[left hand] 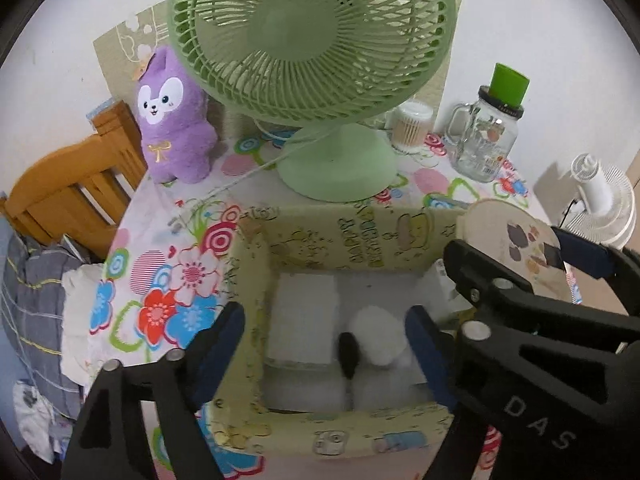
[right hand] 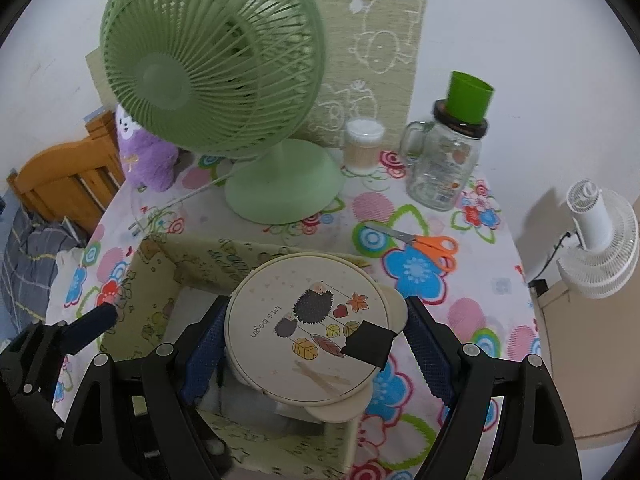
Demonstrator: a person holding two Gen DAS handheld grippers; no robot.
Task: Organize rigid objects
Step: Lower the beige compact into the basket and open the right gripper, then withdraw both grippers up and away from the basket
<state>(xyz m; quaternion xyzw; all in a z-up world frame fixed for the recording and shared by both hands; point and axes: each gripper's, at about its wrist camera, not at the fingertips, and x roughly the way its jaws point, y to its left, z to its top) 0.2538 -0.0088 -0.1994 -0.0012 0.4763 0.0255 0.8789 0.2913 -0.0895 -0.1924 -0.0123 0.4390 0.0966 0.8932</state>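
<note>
The box (left hand: 332, 236) at lower centre holds washed-out white shapes, hard to identify, beside a small black item (left hand: 349, 354). The left gripper (left hand: 324, 344) hangs spread and empty above them. The right gripper (right hand: 312, 340) brackets a round tin (right hand: 304, 328) over the box; whether its wide fingers press it, I cannot tell

The box (left hand: 340, 240) sits at the near edge of the table (right hand: 460, 312). Behind it stands the desk fan (left hand: 312, 40), with the plush toy (left hand: 176, 120) to its left and the cotton swab tub (right hand: 362, 146) and glass jar (right hand: 444, 164) to its right. Scissors (right hand: 424, 246) lie right of the box, in front of the jar. A round lid (right hand: 308, 324) hangs over the box's right side.
</note>
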